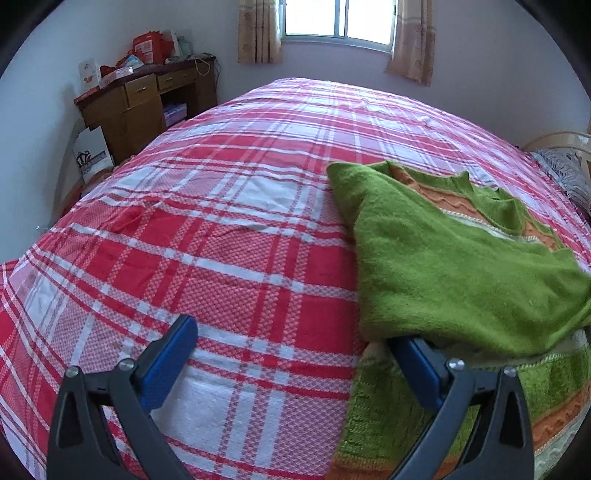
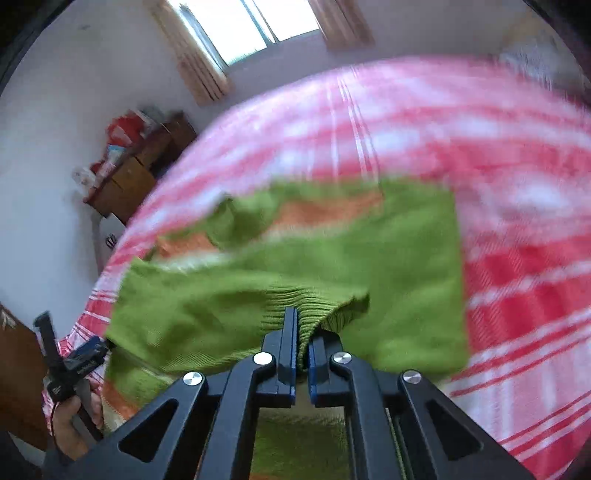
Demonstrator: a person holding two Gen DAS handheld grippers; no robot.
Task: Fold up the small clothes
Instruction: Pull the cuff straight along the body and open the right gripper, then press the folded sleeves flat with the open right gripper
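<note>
A green knitted sweater (image 1: pixel 454 273) with orange and cream bands lies on the right side of the bed, one part folded over itself. My left gripper (image 1: pixel 295 339) stands open at the sweater's left edge. Its right finger (image 1: pixel 417 358) is tucked under the folded green layer, and its left finger sits over bare bedsheet. In the right wrist view, my right gripper (image 2: pixel 301 332) is shut on the sweater's ribbed green hem (image 2: pixel 295 299), which is lifted off the rest of the sweater (image 2: pixel 406 258). A hand holds the left gripper (image 2: pixel 79 363) at the lower left.
The bed is covered with a red, pink and white plaid sheet (image 1: pixel 221 229). A cluttered wooden desk (image 1: pixel 144 99) stands against the far left wall beside a curtained window (image 1: pixel 338 18). A patterned pillow (image 1: pixel 569 173) lies at the bed's right edge.
</note>
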